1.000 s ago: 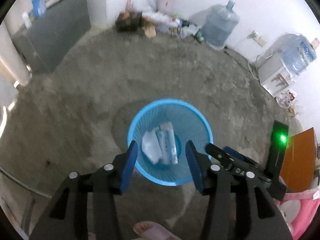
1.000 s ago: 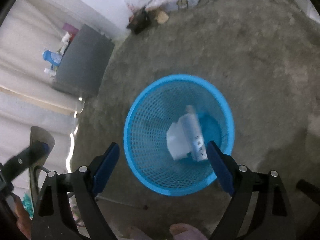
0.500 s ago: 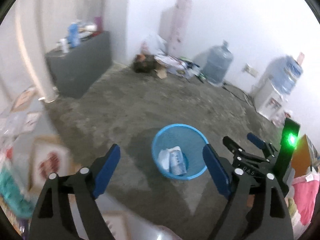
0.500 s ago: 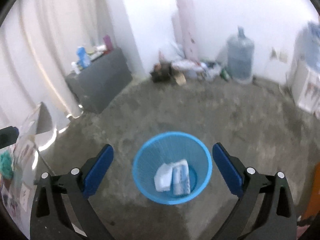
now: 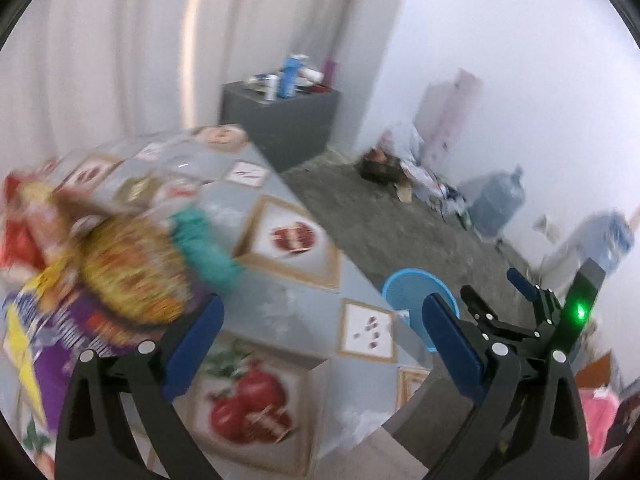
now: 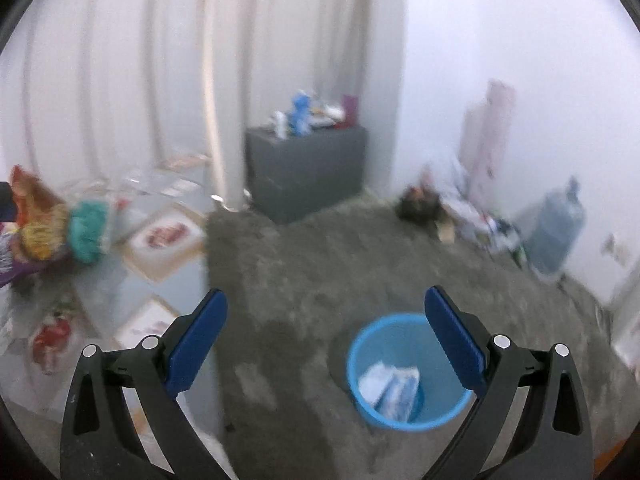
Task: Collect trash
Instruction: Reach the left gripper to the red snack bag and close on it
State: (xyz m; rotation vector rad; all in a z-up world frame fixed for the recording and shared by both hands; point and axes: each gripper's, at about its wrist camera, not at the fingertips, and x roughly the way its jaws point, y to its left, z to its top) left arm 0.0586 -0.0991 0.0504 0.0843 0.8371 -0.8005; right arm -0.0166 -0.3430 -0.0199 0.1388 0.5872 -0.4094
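Both views have swung up from the blue basket [image 6: 404, 372] toward the table [image 5: 280, 292]. Left gripper [image 5: 320, 344] and right gripper [image 6: 326, 336] gape released, empty; approach the wrapper pile [image 5: 120, 264] near the table's left edge slowly.

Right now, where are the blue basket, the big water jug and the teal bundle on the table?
blue basket [image 6: 404, 424]: right wrist view, front outer wall.
water jug [image 6: 556, 236]: right wrist view, middle of its body.
teal bundle [image 5: 204, 248]: left wrist view, its centre.

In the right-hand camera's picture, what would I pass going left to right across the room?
Snack bags → teal wrapper → grey cabinet → blue basket → water jug.
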